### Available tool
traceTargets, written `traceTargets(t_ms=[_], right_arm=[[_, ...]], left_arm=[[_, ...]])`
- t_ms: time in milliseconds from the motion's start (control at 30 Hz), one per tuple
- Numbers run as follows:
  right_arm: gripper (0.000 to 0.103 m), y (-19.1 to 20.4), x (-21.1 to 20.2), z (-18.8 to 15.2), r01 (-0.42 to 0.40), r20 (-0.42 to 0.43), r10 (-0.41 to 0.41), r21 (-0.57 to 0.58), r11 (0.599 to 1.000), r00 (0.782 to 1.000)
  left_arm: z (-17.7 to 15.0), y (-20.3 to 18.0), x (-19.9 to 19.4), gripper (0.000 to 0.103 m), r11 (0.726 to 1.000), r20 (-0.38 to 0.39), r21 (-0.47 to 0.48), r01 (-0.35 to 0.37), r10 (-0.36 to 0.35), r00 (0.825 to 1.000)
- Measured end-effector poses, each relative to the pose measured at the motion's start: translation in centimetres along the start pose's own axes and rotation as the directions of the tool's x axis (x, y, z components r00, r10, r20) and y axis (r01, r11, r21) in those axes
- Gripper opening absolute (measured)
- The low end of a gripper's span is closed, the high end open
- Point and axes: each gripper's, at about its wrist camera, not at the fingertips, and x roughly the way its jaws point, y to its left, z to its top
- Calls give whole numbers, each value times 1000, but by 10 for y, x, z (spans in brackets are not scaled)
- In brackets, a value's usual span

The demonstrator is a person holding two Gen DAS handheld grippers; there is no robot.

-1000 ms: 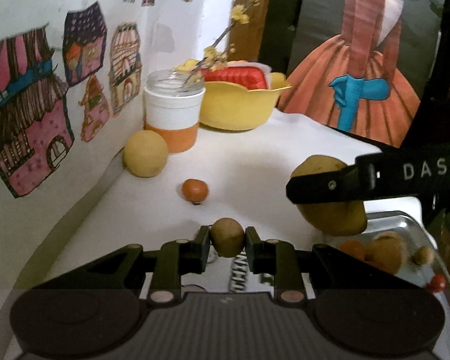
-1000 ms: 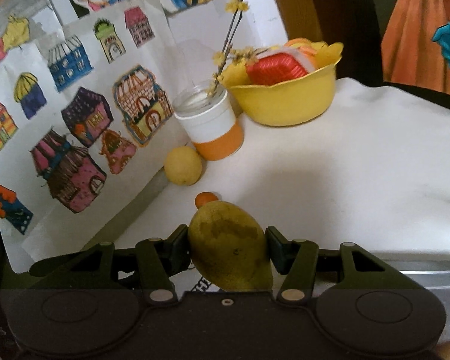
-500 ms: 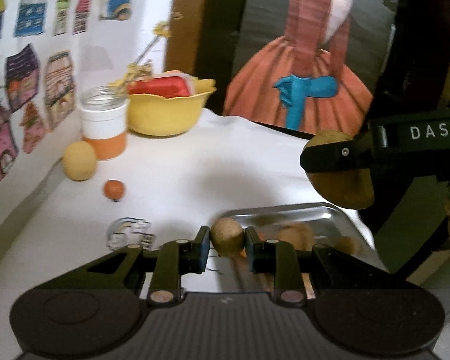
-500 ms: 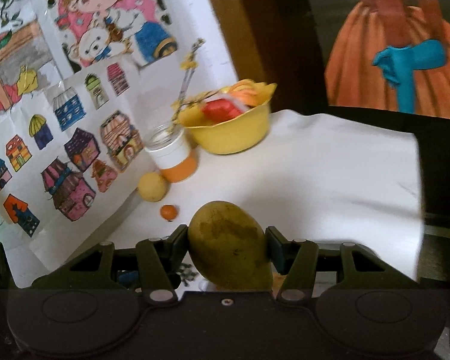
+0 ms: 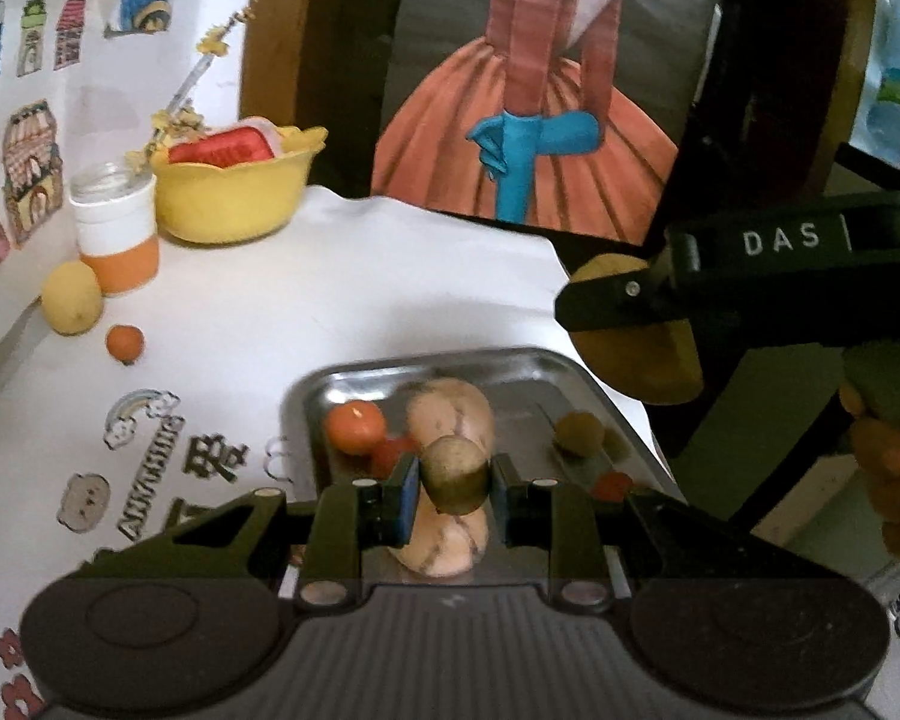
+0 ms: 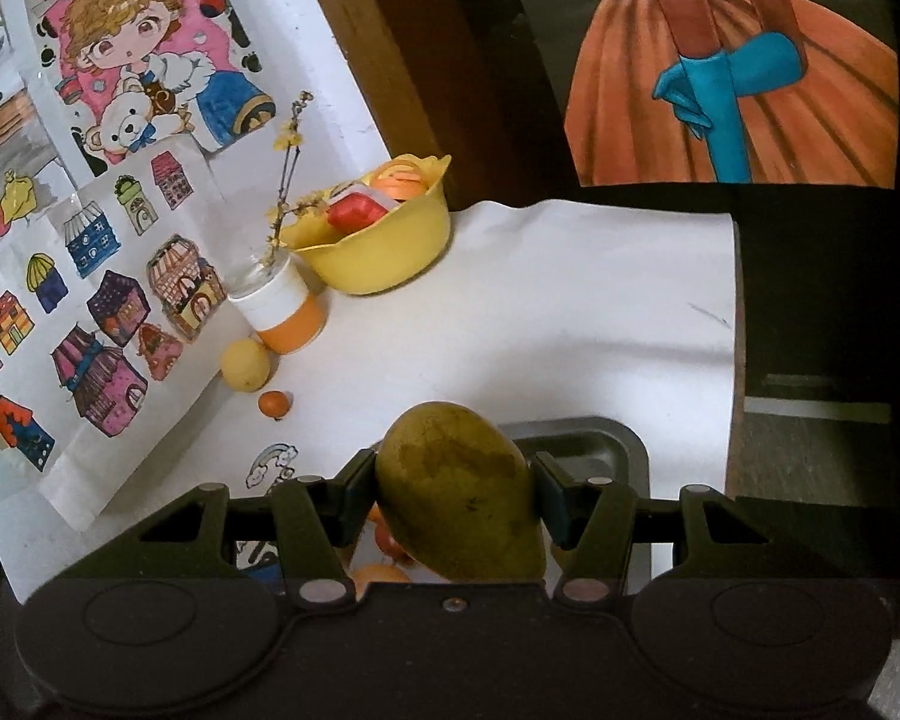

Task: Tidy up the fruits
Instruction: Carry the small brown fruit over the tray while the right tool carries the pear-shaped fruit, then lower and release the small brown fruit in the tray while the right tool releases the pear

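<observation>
Left hand-held gripper [image 5: 455, 489]: it squeezes a small brown kiwi [image 5: 455, 476] between its two fingers. It hangs over the metal tray [image 5: 426, 369].

Kiwi: it sits right in the middle of the left fingers, touching both. It is up in the air above a long tan sweet potato [image 5: 450, 414] that lies in the tray.

Right hand-held gripper [image 6: 456, 495]: it squeezes a big green-yellow mango [image 6: 459, 489]. The mango fills the gap between the fingers and sticks out past them, tilted a bit.

Mango: it is held over the near end of the tray [image 6: 618, 450]. In the left view it [image 5: 636, 360] hangs past the right edge of the tray.

Tray: it rests on the white table [image 5: 390, 276]. Inside are an orange [image 5: 356, 426], a small red fruit beside it, the sweet potato, and a little green-brown fruit [image 5: 579, 433] on the right side.

Still on the table: a yellow lemon [image 5: 71, 306] and a tiny orange fruit [image 5: 125, 343], near each other and well apart from the tray.

Back of the table: a yellow bowl [image 5: 234, 204] and a white and orange cup [image 5: 117, 234] with a twig in it, just beside each other.
</observation>
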Motion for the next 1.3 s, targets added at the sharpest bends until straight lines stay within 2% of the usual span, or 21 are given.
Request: traceTargets(t_ms=[600, 1300], right_arm=[[57, -16, -10, -66, -2, -83, 7, 63, 998, 997], [57, -23, -11, -85, 40, -110, -32, 64, 997, 993]], left_arm=[[-31, -20, 5, 27, 999, -85, 46, 22, -18, 996], [-42, -26, 8, 28, 998, -125, 55, 39, -31, 992]])
